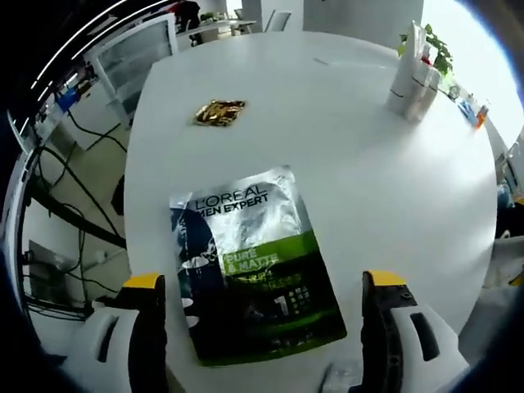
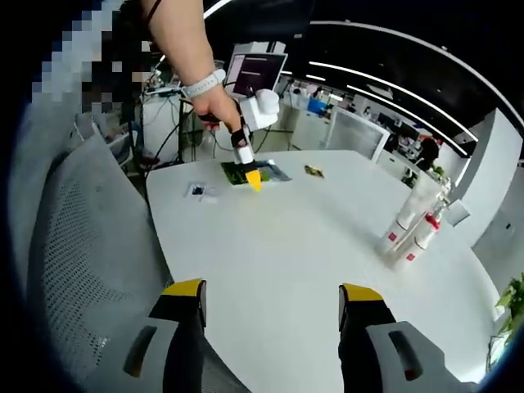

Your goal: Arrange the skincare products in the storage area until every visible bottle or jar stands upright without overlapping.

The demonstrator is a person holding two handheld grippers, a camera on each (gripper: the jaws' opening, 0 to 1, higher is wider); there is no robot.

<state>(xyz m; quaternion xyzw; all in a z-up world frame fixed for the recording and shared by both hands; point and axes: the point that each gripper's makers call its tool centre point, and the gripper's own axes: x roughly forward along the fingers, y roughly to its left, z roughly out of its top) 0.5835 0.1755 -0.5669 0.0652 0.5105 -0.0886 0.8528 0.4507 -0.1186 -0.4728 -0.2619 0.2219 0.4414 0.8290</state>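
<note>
currently the l'oreal sachet [image 1: 258, 266] lies flat on the white table [image 1: 360, 188] between the open, empty jaws of the left gripper [image 1: 266, 286], well apart from the upright bottles [image 2: 412, 229], the right gripper [image 2: 270, 299] also open and empty, so the pickup appears pending and calls for closing on the sachet.

**Print on the pouch**

The flat pouch [image 1: 254, 262] lying on the surface [image 1: 368, 188] reads "L'OREAL MEN EXPERT" across its silver top. On its green band below stands "PURE & MATTE". Smaller print lower down is too blurred to read. The bottles [image 2: 409, 229] carry red marks, too small to make out.
</note>
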